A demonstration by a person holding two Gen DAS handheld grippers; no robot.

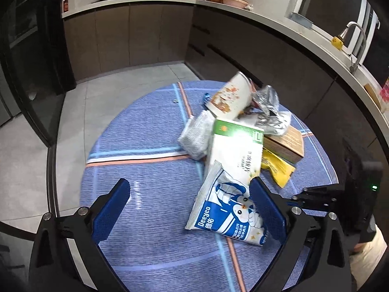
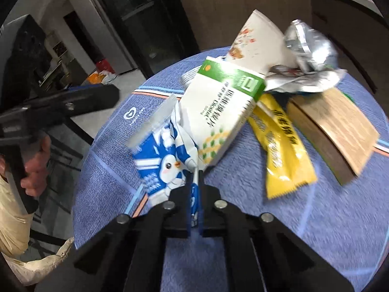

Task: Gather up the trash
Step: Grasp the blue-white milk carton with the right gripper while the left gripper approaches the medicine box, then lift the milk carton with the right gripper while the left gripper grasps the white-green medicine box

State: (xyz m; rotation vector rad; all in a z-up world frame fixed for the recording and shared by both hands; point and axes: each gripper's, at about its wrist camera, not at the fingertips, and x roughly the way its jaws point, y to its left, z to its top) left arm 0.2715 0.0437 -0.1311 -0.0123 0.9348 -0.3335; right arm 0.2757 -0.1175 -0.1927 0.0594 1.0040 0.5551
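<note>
My right tongs (image 2: 194,194) are pinching shut on the edge of a blue and white wipes packet (image 2: 163,155) printed with a penguin, and the packet is hanging crumpled just above the blue cloth (image 2: 304,238) covering the round worktop. My left tongs (image 1: 189,209) are standing wide with nothing between their blue pads (image 1: 111,209); in the left wrist view the same packet (image 1: 226,211) is lying against the inner face of one pad.

Just beyond the packet, a white box with a green end (image 2: 226,112) is leaning tilted over it, its lower corner touching the packet. Beside the box on the cloth a yellow sachet (image 2: 282,146) is lying flat, and next to that a thin brown wood-grain box (image 2: 335,131). Behind these, a white carton with orange print (image 2: 257,46) is propped up at an angle, and crumpled silver foil (image 2: 311,56) is resting beside it, partly over the brown box. In the left wrist view a small grey pouch (image 1: 197,133) is lying beside the green-ended box.

Farther back, a dark cabinet front is curving around under a pale counter (image 1: 279,22) with a tap (image 1: 355,46).
</note>
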